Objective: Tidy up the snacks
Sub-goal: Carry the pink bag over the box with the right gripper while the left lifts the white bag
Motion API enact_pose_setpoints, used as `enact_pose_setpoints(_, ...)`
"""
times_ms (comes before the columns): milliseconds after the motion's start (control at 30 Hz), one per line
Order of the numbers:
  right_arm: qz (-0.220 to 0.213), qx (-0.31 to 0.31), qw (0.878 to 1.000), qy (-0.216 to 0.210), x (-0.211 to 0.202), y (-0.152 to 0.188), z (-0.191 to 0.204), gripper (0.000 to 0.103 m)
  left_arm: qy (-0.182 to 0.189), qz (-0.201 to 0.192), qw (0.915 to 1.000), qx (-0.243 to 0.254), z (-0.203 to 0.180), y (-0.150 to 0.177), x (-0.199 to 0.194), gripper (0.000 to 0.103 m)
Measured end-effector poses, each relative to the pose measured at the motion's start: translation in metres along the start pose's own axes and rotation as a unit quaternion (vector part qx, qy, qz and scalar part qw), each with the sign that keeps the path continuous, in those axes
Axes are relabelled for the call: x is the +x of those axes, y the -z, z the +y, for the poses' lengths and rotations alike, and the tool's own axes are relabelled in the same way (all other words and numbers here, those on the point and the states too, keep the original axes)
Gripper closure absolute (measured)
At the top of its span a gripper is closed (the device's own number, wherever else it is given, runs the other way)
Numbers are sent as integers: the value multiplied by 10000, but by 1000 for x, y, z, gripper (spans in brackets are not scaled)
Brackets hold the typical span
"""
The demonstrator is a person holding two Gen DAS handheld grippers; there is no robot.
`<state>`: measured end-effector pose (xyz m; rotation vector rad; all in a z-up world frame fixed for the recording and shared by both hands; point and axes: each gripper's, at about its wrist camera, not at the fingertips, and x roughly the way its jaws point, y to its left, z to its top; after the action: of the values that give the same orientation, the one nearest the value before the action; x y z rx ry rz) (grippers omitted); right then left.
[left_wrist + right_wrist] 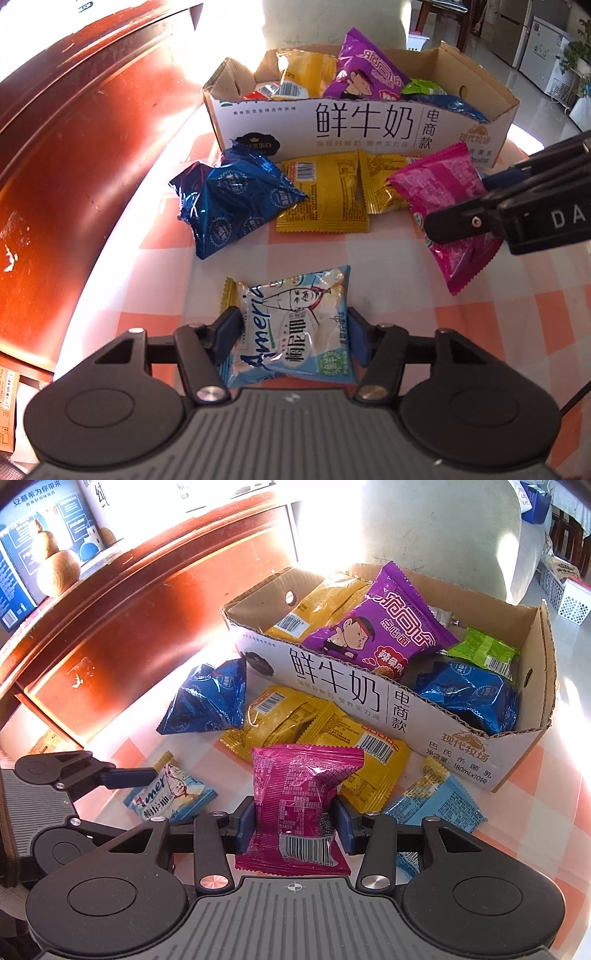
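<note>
Glossy red-brown wooden cabinet [85, 122] at nine o'clock; orange-and-white checked tablecloth [369, 280] below; white appliances [546, 55] at two o'clock; harsh sunlight.

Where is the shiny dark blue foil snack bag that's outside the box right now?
The shiny dark blue foil snack bag lies on the checked tablecloth at the cardboard box's front left corner, overlapping the yellow packets beside it.

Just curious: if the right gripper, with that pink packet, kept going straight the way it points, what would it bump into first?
Probably the yellow packets on the table just ahead of the right gripper, before the cardboard box; depth is hard to judge.
</note>
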<state>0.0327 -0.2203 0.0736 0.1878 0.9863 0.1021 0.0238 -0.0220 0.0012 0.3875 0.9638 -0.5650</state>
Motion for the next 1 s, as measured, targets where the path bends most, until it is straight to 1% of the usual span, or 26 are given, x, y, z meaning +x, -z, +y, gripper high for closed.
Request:
enact_pose_setpoints(233,-97,18,9999,-42,-7,-2,1,60,75,-147,9999,51,-9,-1,-7,52)
enact_pose_setpoints(400,-244,65,9996,-107,-15,-5,-2,60,137,-366,9989,-244,-3,-7,-18,52)
enact_pose_setpoints(567,-452,112,9988,-128,-28,-10,-6,60,19,-604,9977,-294,-4,-16,-30,52)
enact_pose_setpoints(700,-610,149,9980,-112,-35,-16,-10,60,-201,-832,9960,-268,-6,-26,-38,51)
enact_pose_setpoints(833,-760,175,9969,-75,-43,-20,-14,60,-289,-1038,9932,-447,-5,-39,-44,51)
enact_pose_setpoints(1000,-1056,226,9941,-27,-59,-27,-22,60,-350,-1326,9886,-617,-4,-59,-51,51)
